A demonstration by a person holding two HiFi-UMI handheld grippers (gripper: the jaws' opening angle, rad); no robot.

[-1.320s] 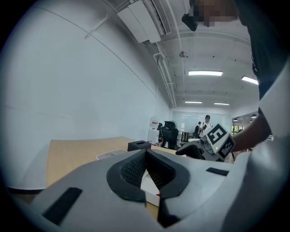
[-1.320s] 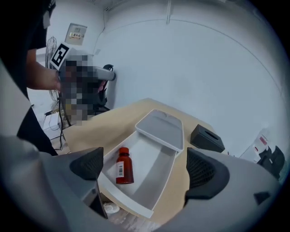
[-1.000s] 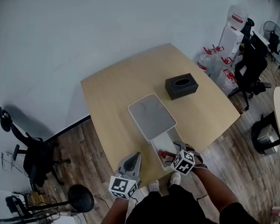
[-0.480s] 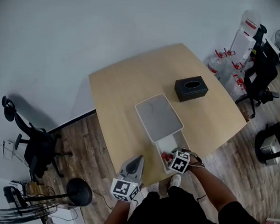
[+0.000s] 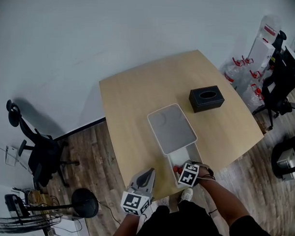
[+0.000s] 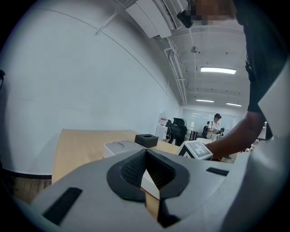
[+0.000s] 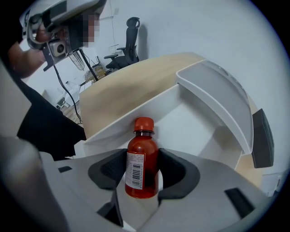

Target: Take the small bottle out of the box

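Note:
A small red bottle (image 7: 142, 165) with a red cap stands upright in the open white box (image 7: 136, 113) at the table's near edge. My right gripper (image 7: 142, 171) reaches into the box, its jaws closing. Both dark pads lie against the bottle's sides. From the head view only a red patch of the bottle (image 5: 174, 168) shows beside the right gripper (image 5: 182, 170). The box's lid (image 5: 172, 128) lies over its far half. My left gripper (image 5: 146, 175) hovers off the table's near edge, left of the box, shut and empty, its pads (image 6: 136, 168) meeting.
A black tissue box (image 5: 206, 98) sits on the wooden table (image 5: 133, 100) beyond the white box. Office chairs (image 5: 37, 152) stand on the floor at the left, water bottles and more chairs at the far right. A person's arm (image 5: 222, 200) holds the right gripper.
The right gripper has sunk deeper into the box and its jaws have come in around the bottle. The head view has shifted, so the table sits further right. The left gripper stays shut.

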